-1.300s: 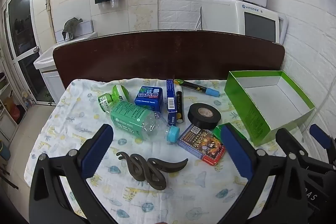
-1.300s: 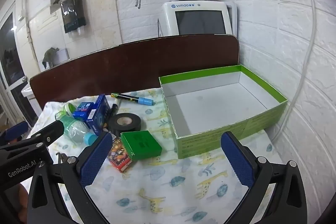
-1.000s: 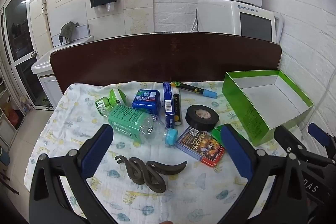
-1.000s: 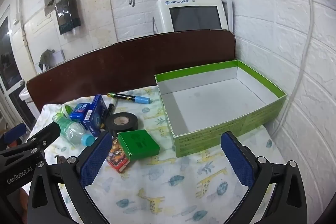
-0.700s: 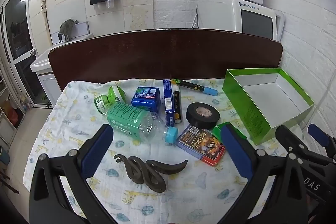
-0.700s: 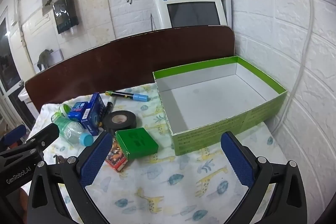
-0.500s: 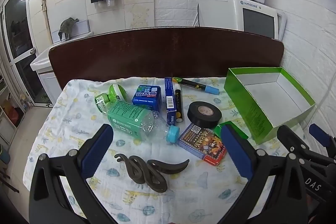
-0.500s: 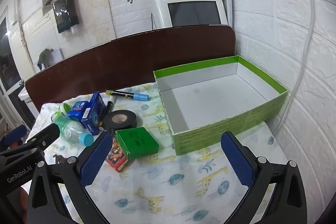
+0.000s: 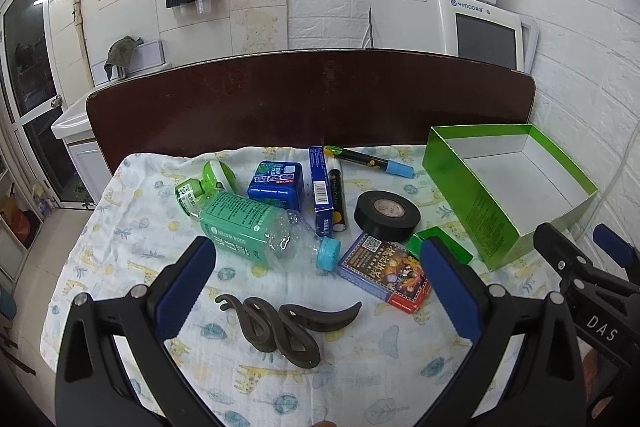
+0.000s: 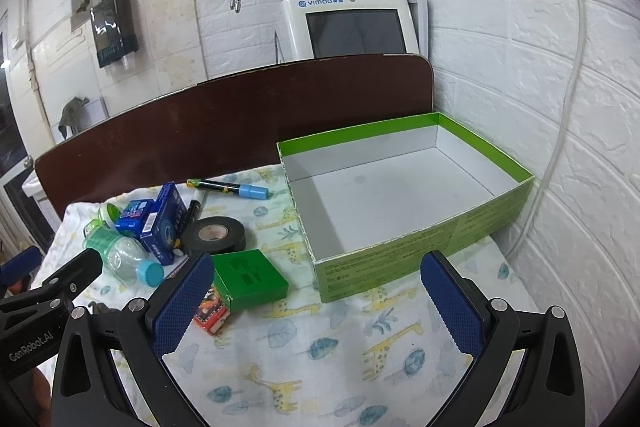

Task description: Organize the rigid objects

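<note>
An empty green cardboard box stands at the table's right. Left of it lie a black tape roll, a green flat box, a card pack, a blue carton, a blue tin, a marker with a blue cap, a green-labelled bottle and a dark snake-shaped piece. My left gripper is open and empty above the near cloth. My right gripper is open and empty before the green box.
A giraffe-print cloth covers the table. A dark brown board stands along its far edge, with a white appliance behind. A white brick wall is close on the right. A small green bottle lies at the left.
Both views have shifted only slightly; the grippers hover in much the same place, both open. No object on the table has moved.
</note>
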Motion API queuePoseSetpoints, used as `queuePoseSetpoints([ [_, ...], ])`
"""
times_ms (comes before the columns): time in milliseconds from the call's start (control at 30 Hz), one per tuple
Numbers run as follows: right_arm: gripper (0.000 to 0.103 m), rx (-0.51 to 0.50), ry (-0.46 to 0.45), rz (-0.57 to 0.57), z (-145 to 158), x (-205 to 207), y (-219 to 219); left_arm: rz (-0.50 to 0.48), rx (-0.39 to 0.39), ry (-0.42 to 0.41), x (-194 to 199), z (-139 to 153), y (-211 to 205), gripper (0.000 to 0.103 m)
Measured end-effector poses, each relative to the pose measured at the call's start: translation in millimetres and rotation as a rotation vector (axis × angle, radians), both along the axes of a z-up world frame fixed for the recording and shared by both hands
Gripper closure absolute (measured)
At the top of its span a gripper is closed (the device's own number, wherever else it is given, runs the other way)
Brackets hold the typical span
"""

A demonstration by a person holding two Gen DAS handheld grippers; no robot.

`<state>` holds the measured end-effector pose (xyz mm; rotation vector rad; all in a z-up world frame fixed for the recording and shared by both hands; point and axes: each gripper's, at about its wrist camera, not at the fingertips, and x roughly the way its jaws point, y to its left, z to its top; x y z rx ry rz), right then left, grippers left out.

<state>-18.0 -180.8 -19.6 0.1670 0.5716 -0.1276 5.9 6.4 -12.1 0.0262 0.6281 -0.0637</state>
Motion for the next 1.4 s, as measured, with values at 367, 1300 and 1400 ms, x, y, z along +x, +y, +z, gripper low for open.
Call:
queuePoseSetpoints([
  [367, 0.0, -0.004, 0.005, 0.028, -1, 0, 5, 0.007, -0.003, 0.001, 0, -2, 3, 0.001],
  [1300, 0.0, -0.014, -0.017, 0.075, 2, -1, 19, 0.038, -0.014, 0.022, 1, -9, 31, 0.002],
  [1400, 0.0, -0.018, -0.02, 0.086, 4, 0, 21, 0.029, -0.02, 0.021, 0, -9, 31, 0.002],
])
